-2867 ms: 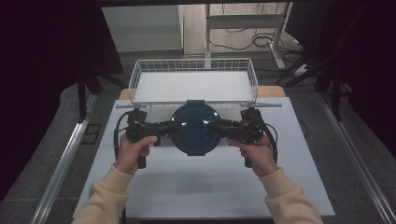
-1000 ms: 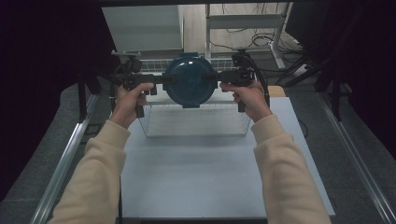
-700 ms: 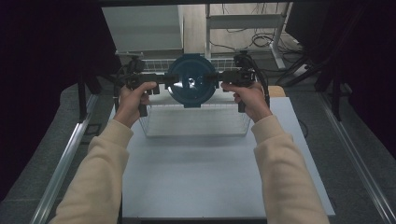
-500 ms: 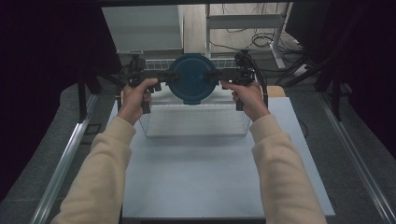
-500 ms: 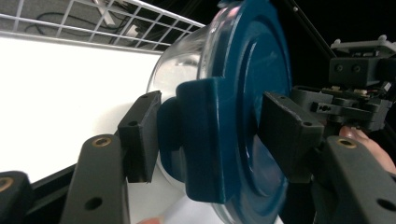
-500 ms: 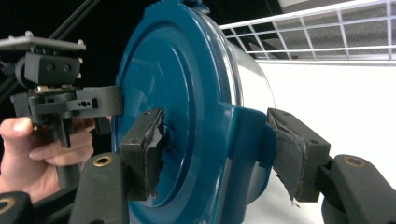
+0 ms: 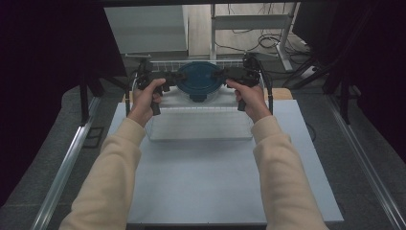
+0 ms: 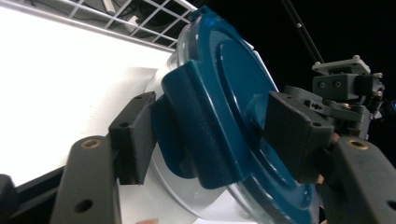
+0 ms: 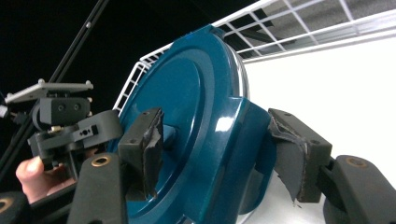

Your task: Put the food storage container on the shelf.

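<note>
Lowering into the basket, two-handed carry. The round blue-lidded container [image 7: 198,79] hangs tilted on edge between my claws, above the far half of the wire basket [image 7: 198,109] at the back of the table [image 7: 206,172], not yet resting on its floor.

Right claw [image 9: 219,149]: clamped across the side clip of the lid, both worn pads pressing.

Left claw [image 8: 212,135]: its jaws have just been opening, with the opposite clip [image 8: 187,121] between them. One pad sits just beside the clip and the other over the lid face. Whether either bears on it I cannot tell from this close angle.

To do this well, I should not let the left side go slack before the base is down. I should bring both hands down level, keep the rim clear of the back wire, and spread the right jaws only once the container sits flat.
</note>
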